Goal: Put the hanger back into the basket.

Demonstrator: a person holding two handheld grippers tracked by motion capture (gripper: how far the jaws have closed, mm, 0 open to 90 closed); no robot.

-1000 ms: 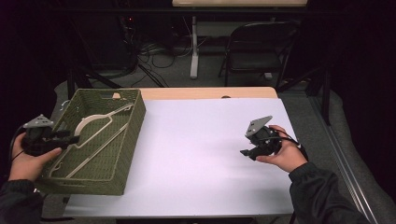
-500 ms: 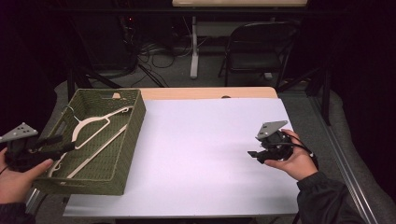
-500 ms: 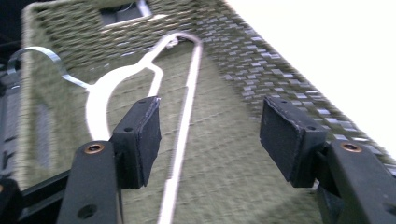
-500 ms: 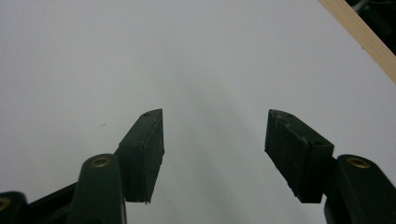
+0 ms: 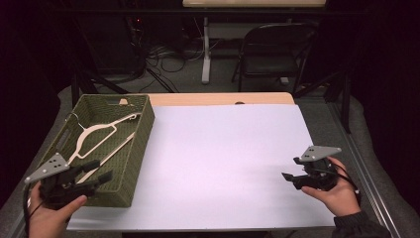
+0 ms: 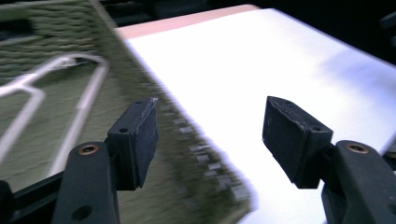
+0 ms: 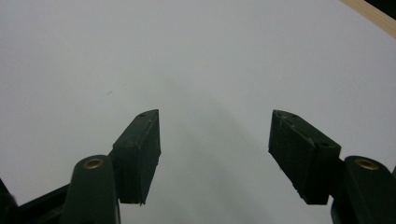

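Blurring the basket [image 6: 56,93] — left gripper [image 6: 210,135], right gripper [image 7: 215,154] both gape wide, empty.

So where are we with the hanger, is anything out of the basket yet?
Nothing looks done: the hanger lies inside the green basket and the white mat is bare. Nothing is in hand; the left gripper is open at the basket's near end, and the right gripper is open over the mat. The whole job is left.

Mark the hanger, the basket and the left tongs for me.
hanger [image 5: 94,133]: high view, on its pale shoulder arm inside the basket.
basket [image 5: 141,134]: high view, on its woven green right wall.
left tongs [image 5: 97,170]: high view, midway between the two open black tips.
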